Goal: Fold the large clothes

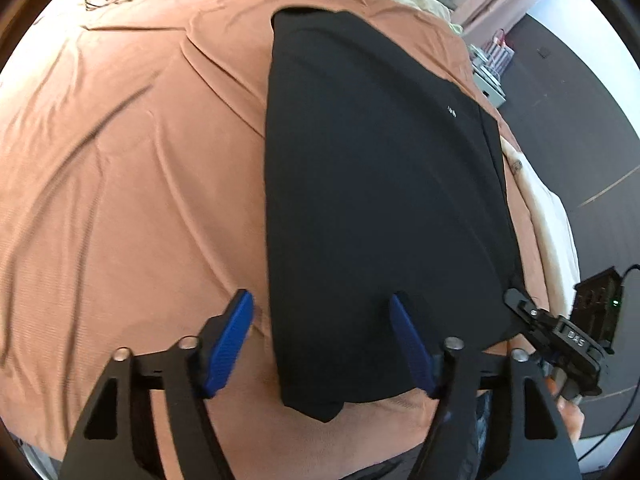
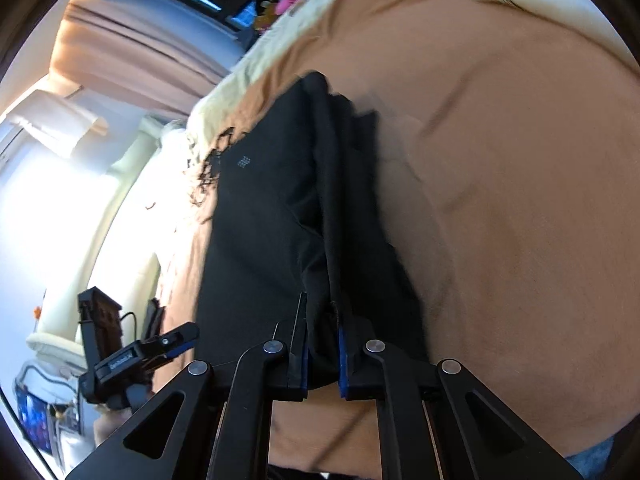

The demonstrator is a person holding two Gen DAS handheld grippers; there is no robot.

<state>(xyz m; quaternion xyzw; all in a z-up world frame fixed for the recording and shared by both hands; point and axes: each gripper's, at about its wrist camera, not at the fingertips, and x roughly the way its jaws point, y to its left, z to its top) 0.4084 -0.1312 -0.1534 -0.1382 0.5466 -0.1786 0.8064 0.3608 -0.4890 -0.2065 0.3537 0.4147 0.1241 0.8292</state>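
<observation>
The right tongs point(image 2: 323, 354) are pinching the near edge of the black garment point(image 1: 380, 184), which is lying on the brown bedsheet point(image 1: 132, 152); the left tongs point(image 1: 322, 344) are standing open, straddling its other near corner. Both should be gripping before lifting evenly. The garment's long axis is running away from the person.
</observation>
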